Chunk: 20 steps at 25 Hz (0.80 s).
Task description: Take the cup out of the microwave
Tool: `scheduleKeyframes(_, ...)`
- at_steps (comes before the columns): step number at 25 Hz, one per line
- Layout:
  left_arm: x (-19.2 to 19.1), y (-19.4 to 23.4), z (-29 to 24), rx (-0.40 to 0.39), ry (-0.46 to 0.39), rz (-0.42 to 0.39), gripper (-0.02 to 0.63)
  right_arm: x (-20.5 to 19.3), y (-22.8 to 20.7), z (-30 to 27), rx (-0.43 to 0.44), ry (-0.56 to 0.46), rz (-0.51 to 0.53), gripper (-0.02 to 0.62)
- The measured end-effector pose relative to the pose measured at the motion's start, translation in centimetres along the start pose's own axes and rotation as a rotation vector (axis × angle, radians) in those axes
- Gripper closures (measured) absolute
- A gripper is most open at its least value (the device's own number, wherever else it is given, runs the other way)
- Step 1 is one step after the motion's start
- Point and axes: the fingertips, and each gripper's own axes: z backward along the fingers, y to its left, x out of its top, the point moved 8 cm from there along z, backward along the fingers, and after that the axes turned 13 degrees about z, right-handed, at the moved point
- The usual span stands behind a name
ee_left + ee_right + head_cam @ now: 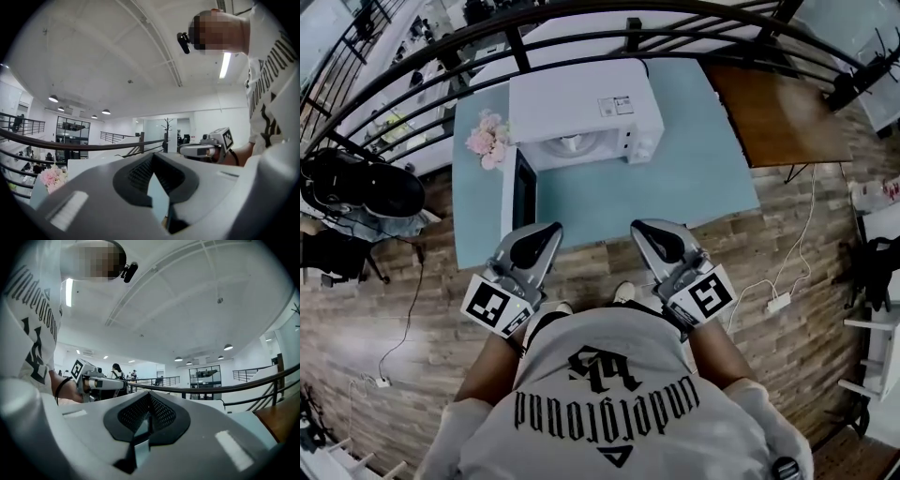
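**Both grippers closed and short of the open microwave, cup inside**

The left gripper (pixel 546 234) was closed, its dark ribbed pads meeting at the tips with nothing between them. The right gripper (pixel 649 232) was closed and empty too. Both were held level, side by side close to the person's body, over the near edge of the light-blue rectangular table (pixel 694 178) and well apart from anything on it.

Farther off on that table stood the white boxy microwave (pixel 572 98). Its dark-glass door (pixel 521 192) was swung open toward the near left, so the cavity faced the person. Inside sat what looked like the small white round cup (pixel 572 143), on the turntable; it was too small to tell whether it had a handle. A bunch of pink flowers (pixel 487 139) lay just left of the microwave. A brown wooden table (pixel 778 112) stood to the far right, and a black metal railing (pixel 581 28) curved beyond.

The step in hand appeared to be the reach, with the task barely begun. To do it well:

- One gripper should probably open wide before it enters the cavity.
- The right gripper seemed the better choice, since the door blocked the left side.
- It ought to stay level and go in straight, with a pad on each side of the cup wall.
- The grip should be firm but not crushing.
- The cup should lift only just clear of the turntable, then come straight back toward the near side, clear of the cavity roof and the door edge.
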Motion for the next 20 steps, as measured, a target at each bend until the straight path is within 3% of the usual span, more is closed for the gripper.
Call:
scheduleKeyframes(7, -1.1, -0.6, -2.6, 0.110, -0.020, 0.020, 0.556, -1.5, -3.6, 1.1, 0.066, -0.020, 0.000, 0.592)
scheduleKeyframes(20, -3.7, 4.7, -6.2, 0.171, -0.002, 0.062, 0.556, -5.8, -7.0, -2.9, 0.090, 0.073, -0.027, 0.592)
